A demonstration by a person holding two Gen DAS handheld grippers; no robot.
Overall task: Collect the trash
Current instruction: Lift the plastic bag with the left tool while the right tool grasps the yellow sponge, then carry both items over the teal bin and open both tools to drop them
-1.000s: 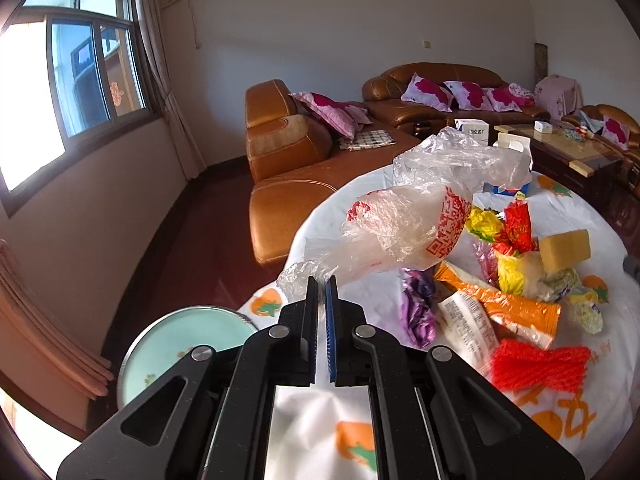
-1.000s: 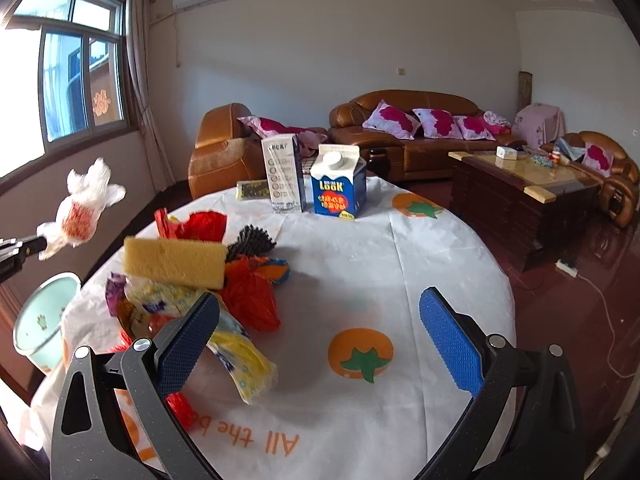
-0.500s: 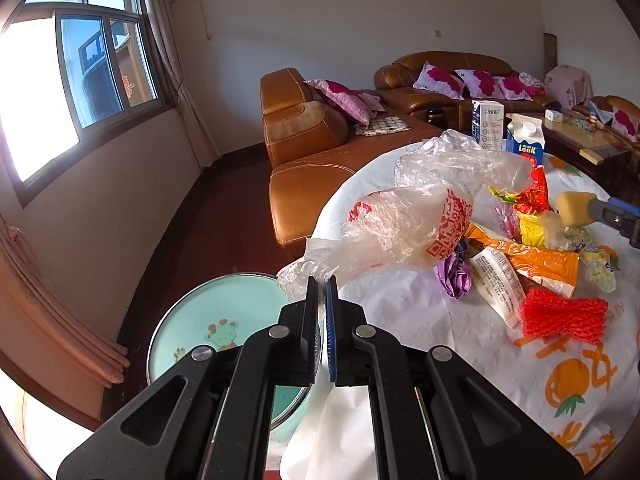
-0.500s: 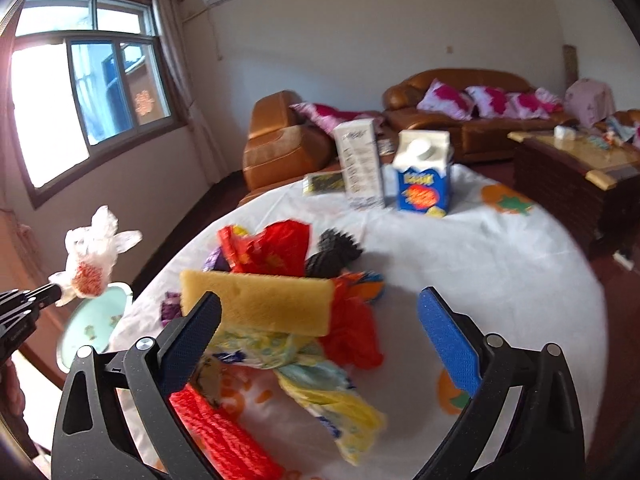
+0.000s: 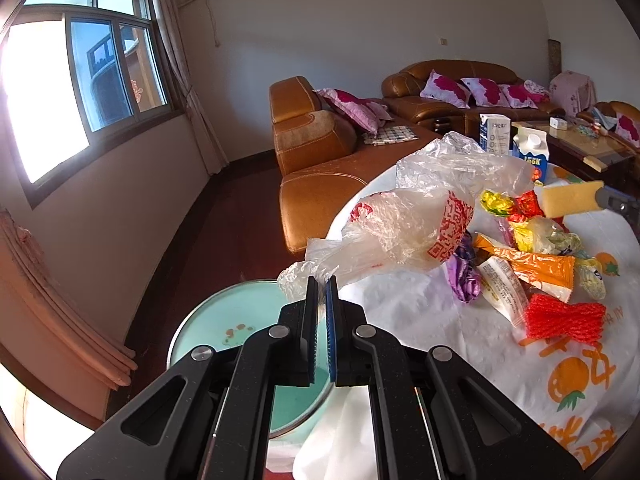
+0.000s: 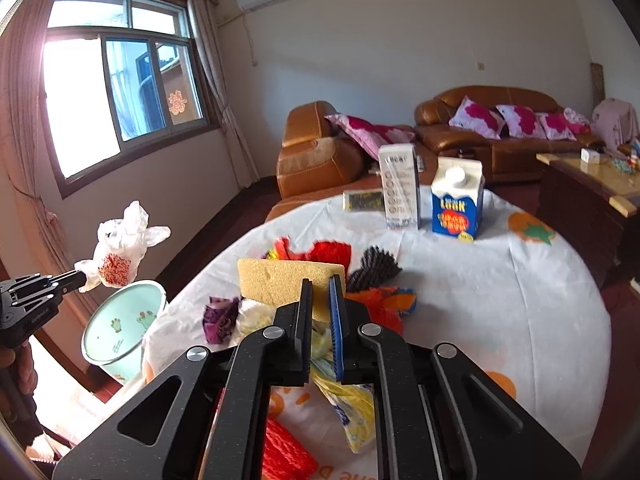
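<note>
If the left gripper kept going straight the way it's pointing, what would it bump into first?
Nothing new at first: the left gripper is already shut on the plastic bag, which leads the way. Beyond it the line seems to cross the table's edge toward the brown sofa, though depth is hard to judge.

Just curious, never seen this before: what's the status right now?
Left tool shut on plastic bag, above bin. Right tool just closed on sponge. Nothing blocking.

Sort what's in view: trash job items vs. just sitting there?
Job:
left gripper, shut on plastic bag
right gripper, shut on yellow sponge
mint bin
wrapper pile
red netting

Lying about:
blue milk carton
tall white carton
sofa
</note>
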